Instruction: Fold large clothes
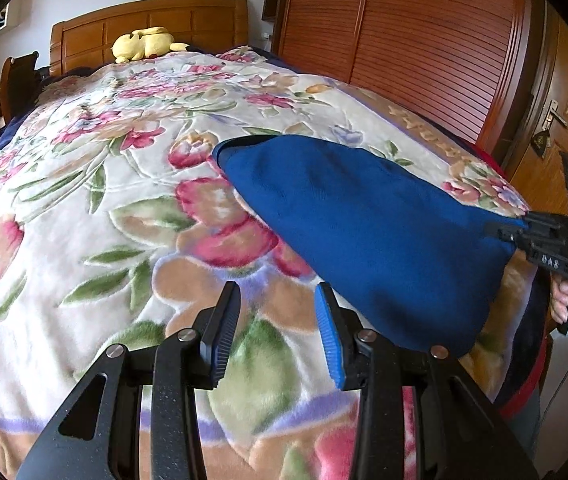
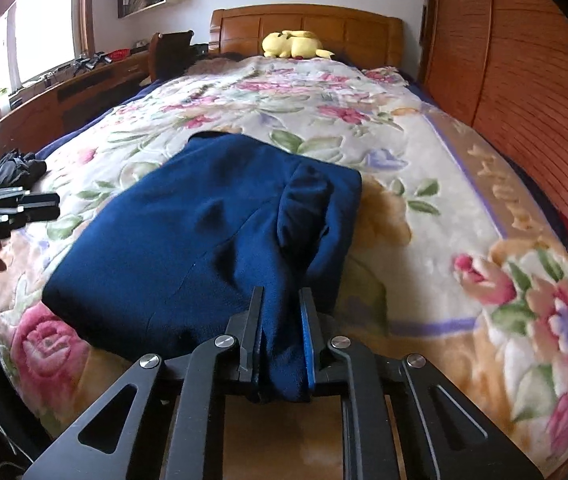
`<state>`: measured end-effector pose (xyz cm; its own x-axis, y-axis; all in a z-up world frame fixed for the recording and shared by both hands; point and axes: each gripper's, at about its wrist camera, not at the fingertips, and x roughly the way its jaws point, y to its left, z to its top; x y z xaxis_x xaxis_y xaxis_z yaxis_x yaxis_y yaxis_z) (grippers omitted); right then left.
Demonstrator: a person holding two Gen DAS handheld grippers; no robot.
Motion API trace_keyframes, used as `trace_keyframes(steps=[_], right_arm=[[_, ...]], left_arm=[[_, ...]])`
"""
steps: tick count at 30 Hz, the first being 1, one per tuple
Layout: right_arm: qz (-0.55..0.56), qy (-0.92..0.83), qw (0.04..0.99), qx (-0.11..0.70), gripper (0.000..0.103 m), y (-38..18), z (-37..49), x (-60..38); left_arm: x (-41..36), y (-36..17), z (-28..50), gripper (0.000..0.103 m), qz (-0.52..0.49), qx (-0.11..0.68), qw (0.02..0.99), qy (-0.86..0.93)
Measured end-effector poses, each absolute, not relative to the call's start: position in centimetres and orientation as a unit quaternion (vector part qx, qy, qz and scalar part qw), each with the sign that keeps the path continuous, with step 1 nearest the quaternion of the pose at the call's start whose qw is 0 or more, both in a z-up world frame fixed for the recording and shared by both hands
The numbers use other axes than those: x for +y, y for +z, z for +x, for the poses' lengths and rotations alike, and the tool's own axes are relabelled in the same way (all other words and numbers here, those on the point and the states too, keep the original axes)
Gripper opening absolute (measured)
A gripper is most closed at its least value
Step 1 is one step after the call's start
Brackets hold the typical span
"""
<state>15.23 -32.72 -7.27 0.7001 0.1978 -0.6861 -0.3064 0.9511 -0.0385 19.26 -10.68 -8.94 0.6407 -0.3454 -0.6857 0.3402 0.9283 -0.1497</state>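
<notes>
A large dark blue garment (image 1: 363,232) lies on the floral blanket (image 1: 104,208) of a bed, partly folded. In the right wrist view the garment (image 2: 188,240) spreads ahead, and my right gripper (image 2: 282,316) is shut on its near corner, with cloth bunched between the fingers. In the left wrist view my left gripper (image 1: 278,320) is open and empty, just left of the garment's near edge, above the blanket. The right gripper (image 1: 523,232) shows there at the far right, clamped on the garment's corner. The left gripper (image 2: 40,206) appears at the left edge of the right wrist view.
A yellow plush toy (image 2: 293,45) lies by the wooden headboard (image 2: 307,28). A slatted wooden wardrobe (image 1: 423,48) runs along the bed's right side. A desk (image 2: 64,92) with clutter stands under the window on the left. A dark grey cloth (image 2: 16,170) lies at the bed's left edge.
</notes>
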Motion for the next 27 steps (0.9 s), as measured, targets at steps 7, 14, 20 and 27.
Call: trace_keyframes(steps=[7,14,20,27], right_arm=[[-0.056,0.116,0.927,0.352,0.033,-6.0,13.2,-33.6],[-0.035,0.106,0.930,0.352,0.050,-5.8,10.0,-35.7],[-0.024,0.116,0.923,0.366,0.051,-6.9,8.8,-36.3],[-0.006,0.131,0.917,0.377,0.051,-8.3,9.9,-36.0]], left_arm=[[-12.2,-8.8,22.7,0.041,0.013,0.387,0.902,-0.192],[-14.1,-9.7,27.3,0.045,0.035,0.401,0.896,-0.186],[-15.4,-11.3,31.0,0.046,0.051,0.419,0.891,-0.169],[-15.9,-13.8,35.1,0.057,0.064,0.441,0.885,-0.133]])
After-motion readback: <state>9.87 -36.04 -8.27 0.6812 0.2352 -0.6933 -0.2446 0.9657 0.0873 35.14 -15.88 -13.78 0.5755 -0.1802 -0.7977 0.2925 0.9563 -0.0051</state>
